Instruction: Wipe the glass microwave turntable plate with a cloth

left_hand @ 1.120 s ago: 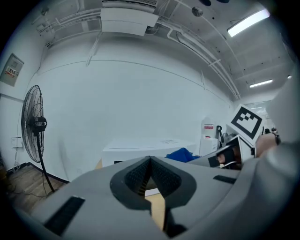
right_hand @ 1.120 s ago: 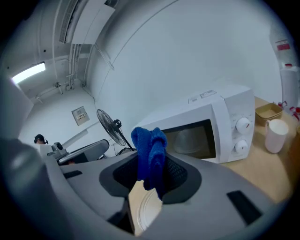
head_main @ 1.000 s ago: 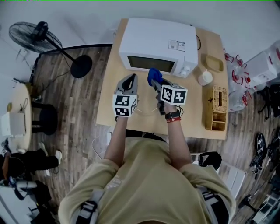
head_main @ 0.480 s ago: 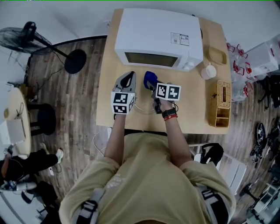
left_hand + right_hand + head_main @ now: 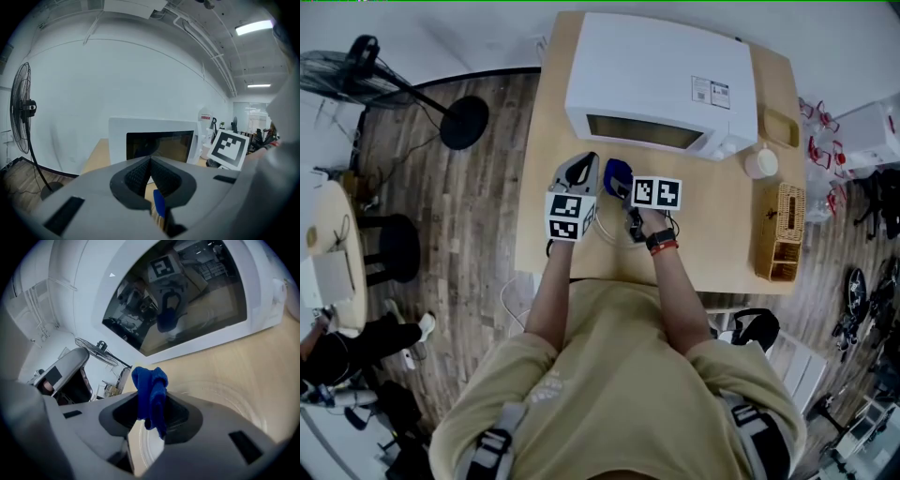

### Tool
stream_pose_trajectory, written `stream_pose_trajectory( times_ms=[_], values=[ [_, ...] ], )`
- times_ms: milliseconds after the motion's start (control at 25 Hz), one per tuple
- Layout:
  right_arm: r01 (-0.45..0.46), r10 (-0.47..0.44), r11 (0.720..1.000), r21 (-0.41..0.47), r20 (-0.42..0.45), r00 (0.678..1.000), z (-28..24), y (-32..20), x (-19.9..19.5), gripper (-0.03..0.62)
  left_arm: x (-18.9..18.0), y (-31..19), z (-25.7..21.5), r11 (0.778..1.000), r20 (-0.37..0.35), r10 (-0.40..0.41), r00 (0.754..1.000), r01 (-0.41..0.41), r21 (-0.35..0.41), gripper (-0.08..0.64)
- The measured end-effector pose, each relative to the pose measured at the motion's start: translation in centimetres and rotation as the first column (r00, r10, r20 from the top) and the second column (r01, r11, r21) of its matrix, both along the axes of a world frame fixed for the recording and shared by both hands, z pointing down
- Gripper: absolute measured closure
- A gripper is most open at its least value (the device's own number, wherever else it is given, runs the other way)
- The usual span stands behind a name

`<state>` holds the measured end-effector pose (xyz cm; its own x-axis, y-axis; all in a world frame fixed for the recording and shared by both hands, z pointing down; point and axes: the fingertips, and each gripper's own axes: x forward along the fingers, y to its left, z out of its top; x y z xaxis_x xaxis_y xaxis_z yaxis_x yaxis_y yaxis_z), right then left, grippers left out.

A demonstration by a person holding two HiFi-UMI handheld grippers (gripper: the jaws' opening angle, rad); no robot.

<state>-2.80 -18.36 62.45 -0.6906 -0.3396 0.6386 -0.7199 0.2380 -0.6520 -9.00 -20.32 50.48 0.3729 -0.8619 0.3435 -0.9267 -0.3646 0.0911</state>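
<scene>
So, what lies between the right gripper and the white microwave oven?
The round clear glass turntable plate lies flat on the light wooden table there, then a bare strip of table. The right gripper view shows it.

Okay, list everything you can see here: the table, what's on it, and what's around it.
table: one, light wood, centre
microwave: one, white, back of table
glass plate: one, clear, on table before microwave
cloth: one, blue, in right gripper
cup: one, pale, right of microwave
dish: one, tan, behind cup
wicker box: one, tan, table's right edge
fan: one, black, floor at left
stool: one, black, floor at left
left gripper: grey, jaws together, empty
right gripper: grey, jaws shut on cloth
</scene>
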Motion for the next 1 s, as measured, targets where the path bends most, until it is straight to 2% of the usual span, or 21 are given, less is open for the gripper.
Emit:
stream_pose_trajectory(
  times_ms=[320, 760, 1000],
  values=[
    [0.034, -0.026, 0.996, -0.087, 0.093, 0.995, 2.7, 0.6, -2.8, 0.448, -0.8, 0.0, 2.1, 0.999, -0.025, -0.016, 1.0, 0.015, -0.037, 0.54],
    [0.031, -0.033, 0.998, -0.051, -0.044, 0.999, 5.0, 0.2, -2.3, 0.462, -1.0, 0.5, 3.5, 0.998, -0.006, -0.015, 1.0, 0.014, -0.059, 0.54],
    [0.015, -0.017, 0.999, -0.048, -0.045, 0.999, 5.1, -0.1, -1.8, 0.467, -0.3, 0.7, 4.2, 0.997, 0.001, 0.0, 1.0, 0.0, -0.074, 0.54]
  ],
)
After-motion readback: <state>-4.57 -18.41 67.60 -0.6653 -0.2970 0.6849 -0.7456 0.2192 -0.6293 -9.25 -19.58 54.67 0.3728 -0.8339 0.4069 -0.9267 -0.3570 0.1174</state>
